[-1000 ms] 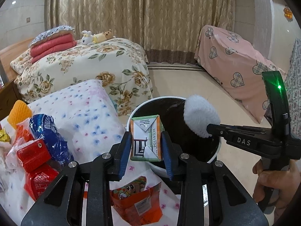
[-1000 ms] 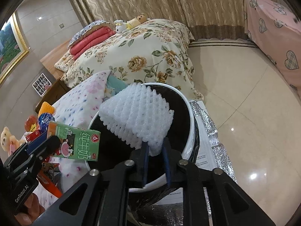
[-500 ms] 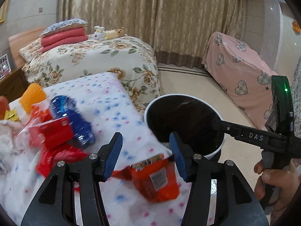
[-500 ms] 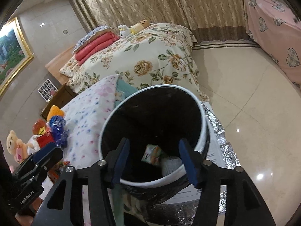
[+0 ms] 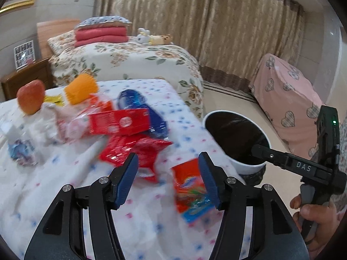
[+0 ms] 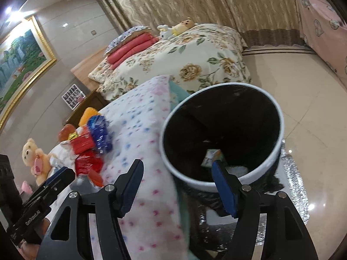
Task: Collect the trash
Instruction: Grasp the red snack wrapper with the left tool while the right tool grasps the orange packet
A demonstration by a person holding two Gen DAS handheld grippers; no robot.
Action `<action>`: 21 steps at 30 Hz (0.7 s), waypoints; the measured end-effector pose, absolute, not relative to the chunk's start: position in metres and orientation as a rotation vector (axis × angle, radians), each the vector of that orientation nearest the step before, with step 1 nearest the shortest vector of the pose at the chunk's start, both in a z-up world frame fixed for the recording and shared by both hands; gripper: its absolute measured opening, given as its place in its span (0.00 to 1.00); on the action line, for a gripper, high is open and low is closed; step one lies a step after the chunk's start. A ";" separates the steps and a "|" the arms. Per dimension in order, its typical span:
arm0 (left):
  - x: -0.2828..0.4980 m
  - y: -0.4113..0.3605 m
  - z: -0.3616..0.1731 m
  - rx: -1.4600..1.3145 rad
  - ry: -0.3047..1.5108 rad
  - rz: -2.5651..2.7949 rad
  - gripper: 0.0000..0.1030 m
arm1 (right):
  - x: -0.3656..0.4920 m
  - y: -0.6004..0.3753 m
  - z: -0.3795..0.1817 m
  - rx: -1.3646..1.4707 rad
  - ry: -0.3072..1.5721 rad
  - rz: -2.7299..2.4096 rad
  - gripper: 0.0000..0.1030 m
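**Fingers of both grippers spread and empty; next wrapper lies under the left pair**

Fingers of the left gripper (image 5: pixel 168 178) are held wide apart with nothing between them, above the spotted cloth of the tabletop (image 5: pixel 54 186). An orange snack packet (image 5: pixel 190 189) is seen flat on the cloth just inside the right-hand finger (image 5: pixel 209 179), its long axis running roughly along the fingers' own direction, toward the camera. A crumpled red wrapper (image 5: pixel 132 149) lies just ahead of the left-hand finger, with a red box (image 5: pixel 119 122) and a blue packet (image 5: pixel 143 110) stacked farther out. An apple (image 5: pixel 30 96) and an orange foam sleeve (image 5: pixel 80 88) are placed at the far edge of the pile; motion blur leaves the white litter at far left unreadable.

Fingers of the right gripper (image 6: pixel 180 186) are likewise spread and empty, held over the near rim of the trash bin (image 6: pixel 216 186), which stands on the floor just beside the tabletop's corner. A small carton (image 6: pixel 211 157) and some white foam can be made out at the bin's bottom.

Judged from this layout, the left gripper is much the nearer to the remaining trash; the orange packet is likely the next pick, and a small shift to the right would be needed to centre it. The bin lies to the right and beyond, near enough for a short carry.
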State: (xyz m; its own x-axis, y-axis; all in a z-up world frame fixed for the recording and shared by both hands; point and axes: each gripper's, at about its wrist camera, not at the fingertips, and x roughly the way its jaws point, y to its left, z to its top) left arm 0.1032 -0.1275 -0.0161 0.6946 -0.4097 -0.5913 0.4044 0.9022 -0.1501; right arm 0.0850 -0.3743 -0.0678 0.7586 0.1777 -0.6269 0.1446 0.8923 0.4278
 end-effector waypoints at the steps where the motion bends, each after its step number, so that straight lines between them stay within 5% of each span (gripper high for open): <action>1: 0.102 -0.120 -0.017 -0.019 0.663 -0.444 0.56 | 0.084 -0.370 -0.067 0.479 0.714 0.030 0.65; 21: 0.126 -0.066 -0.033 -0.077 0.750 -0.376 0.57 | 0.078 -0.303 -0.063 0.454 0.743 0.260 0.73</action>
State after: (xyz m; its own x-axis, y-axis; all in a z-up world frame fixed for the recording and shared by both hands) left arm 0.1264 -0.0663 -0.0334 0.6680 -0.3606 -0.6510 0.3061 0.9305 -0.2012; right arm 0.0785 -0.3033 -0.0633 0.7112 0.3828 -0.5897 -0.0685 0.8725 0.4839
